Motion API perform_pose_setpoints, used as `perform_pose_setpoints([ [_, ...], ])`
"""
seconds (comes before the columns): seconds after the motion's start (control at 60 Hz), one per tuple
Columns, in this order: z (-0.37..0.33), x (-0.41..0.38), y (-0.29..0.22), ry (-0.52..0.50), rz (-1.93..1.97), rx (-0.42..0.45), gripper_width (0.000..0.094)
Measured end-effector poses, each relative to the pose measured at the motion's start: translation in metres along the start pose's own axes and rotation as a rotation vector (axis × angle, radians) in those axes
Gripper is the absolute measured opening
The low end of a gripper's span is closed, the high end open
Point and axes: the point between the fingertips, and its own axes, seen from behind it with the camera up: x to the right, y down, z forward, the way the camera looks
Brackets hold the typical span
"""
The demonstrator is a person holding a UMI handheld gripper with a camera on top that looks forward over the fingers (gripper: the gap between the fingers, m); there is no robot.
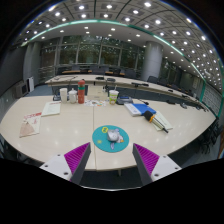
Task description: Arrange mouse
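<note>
A small white and grey mouse (110,134) sits on a round teal mouse mat (111,139) near the front edge of a pale table (60,135). My gripper (112,160) is held above and short of the table edge, with its fingers wide apart. The magenta pads (77,155) flank the mat from the near side. Nothing is between the fingers; the mouse and mat lie just ahead of them.
Papers (32,123) lie on the table at the left. Cups and a red bottle (82,92) stand at the back with a white cup (114,96). A blue item (141,109) and a marker lie at the right. Desks and chairs stand beyond.
</note>
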Motion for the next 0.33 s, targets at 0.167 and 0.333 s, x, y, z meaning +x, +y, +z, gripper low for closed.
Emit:
perform_pose_setpoints([
  [0.167, -0.032, -0.003, 0.006, 0.008, 0.009, 0.009, 0.0855],
  [0.333, -0.045, -0.006, 0.003, -0.002, 0.009, 0.023, 0.0856],
])
